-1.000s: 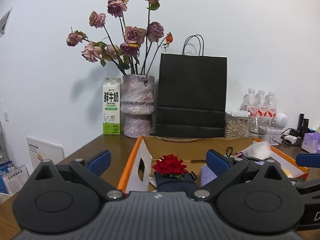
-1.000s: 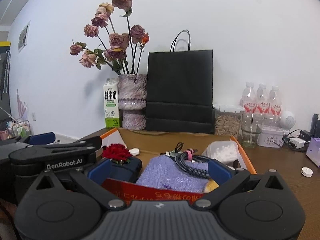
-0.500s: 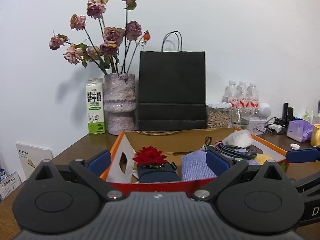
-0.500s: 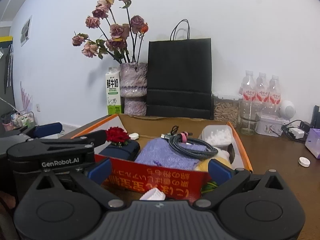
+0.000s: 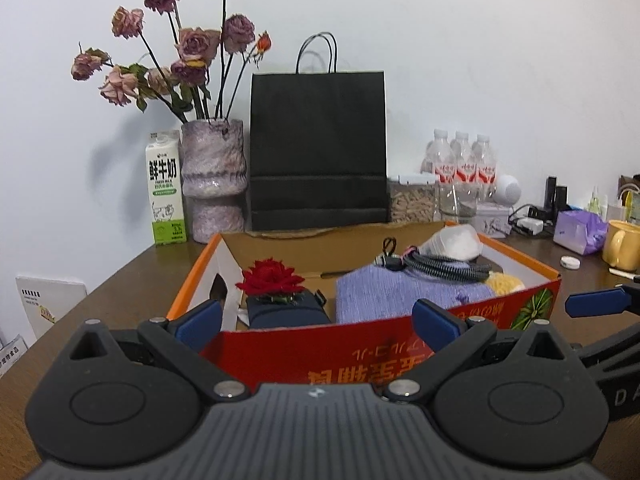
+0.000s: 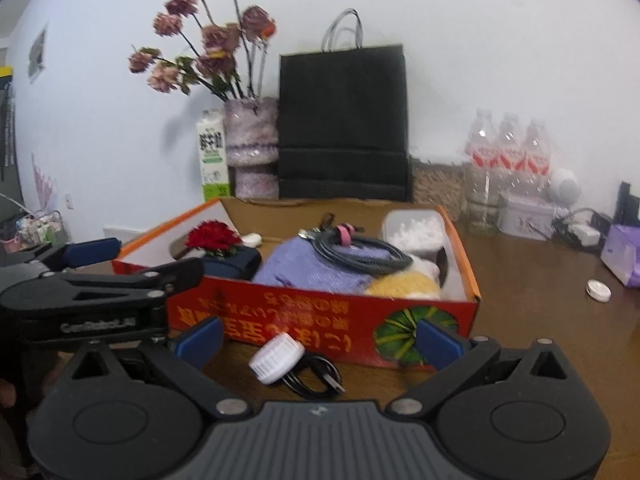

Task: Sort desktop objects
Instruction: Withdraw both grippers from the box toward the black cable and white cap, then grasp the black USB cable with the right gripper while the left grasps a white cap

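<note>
Both claws, left [image 5: 316, 322] & right [image 6: 318, 338], gape empty before red box [image 6: 320, 320], right lined up w/ white charger [image 6: 277, 358] for pickup.

The left gripper [image 5: 316, 322] and the right gripper [image 6: 318, 338] are both held level side by side, each with its blue-padded jaws spread wide and holding nothing.

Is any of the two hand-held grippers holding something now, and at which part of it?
Nothing is held. The left hand-held gripper and the right hand-held gripper are both open, with empty space between the fingers, near the red cardboard box.
</note>
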The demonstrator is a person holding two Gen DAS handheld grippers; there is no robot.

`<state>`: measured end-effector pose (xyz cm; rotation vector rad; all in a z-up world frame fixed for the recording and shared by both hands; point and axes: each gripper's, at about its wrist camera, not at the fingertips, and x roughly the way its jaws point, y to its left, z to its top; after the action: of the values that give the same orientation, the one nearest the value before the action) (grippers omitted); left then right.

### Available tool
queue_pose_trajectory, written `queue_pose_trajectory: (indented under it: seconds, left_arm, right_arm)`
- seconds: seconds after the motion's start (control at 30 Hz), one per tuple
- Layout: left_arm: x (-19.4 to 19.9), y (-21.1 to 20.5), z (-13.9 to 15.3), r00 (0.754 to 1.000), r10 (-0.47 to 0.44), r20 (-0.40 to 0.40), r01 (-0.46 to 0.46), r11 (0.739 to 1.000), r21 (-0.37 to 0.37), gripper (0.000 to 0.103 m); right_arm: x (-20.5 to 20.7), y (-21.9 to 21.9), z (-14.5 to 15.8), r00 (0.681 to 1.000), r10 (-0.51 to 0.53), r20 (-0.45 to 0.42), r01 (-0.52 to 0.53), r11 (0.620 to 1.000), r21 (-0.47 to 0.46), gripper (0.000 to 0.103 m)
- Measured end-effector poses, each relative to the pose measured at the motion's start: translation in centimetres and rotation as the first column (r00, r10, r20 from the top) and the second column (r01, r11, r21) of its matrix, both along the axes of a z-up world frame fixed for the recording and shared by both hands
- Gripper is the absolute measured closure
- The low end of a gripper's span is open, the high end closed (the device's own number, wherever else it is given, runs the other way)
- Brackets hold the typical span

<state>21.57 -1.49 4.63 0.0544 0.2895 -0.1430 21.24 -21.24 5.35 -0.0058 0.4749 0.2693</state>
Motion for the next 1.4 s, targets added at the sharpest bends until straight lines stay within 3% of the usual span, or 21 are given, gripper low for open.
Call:
queue_pose_trajectory:
  seconds: [0.23, 0.53, 0.77, 0.97, 1.4]
  left_arm:
    - [0.6, 0.3, -0.4, 0.998, 0.007, -0.07, -0.007, 1.0, 0.001, 0.0]
    - [1.2, 0.6, -0.9, 0.988, 0.018, -0.156, -0.019, 1.0, -0.006, 0.0]
    - [1.3, 0.5, -1.0, 0.986, 0.024, -0.165, -0.023, 1.0, 0.004, 0.0]
    - [1.2, 0.3, -1.0, 0.985, 0.019, -0.17, -0.018, 1.0, 0.008, 0.0]
    - [1.2, 0.0, -1.1, 0.985, 0.012, -0.174, -0.01, 1.0, 0.015, 0.0]
  right_arm:
    - [1.3, -0.6, -1.4, 0.996, -0.038, -0.081, 0.037, 0.999, -0.011, 0.0]
    - [1.9, -0.1, -2.4, 0.992, -0.037, -0.122, 0.032, 0.999, -0.039, 0.002]
    - [2.5, -0.4, -2.7, 0.986, -0.065, -0.153, 0.054, 0.996, -0.072, 0.008]
    - [2.9, -0.2, -3.3, 0.985, -0.029, -0.169, 0.02, 0.998, -0.052, 0.012]
    - [3.4, 0.5, -3.6, 0.983, 0.05, -0.177, -0.05, 0.999, -0.001, 0.032]
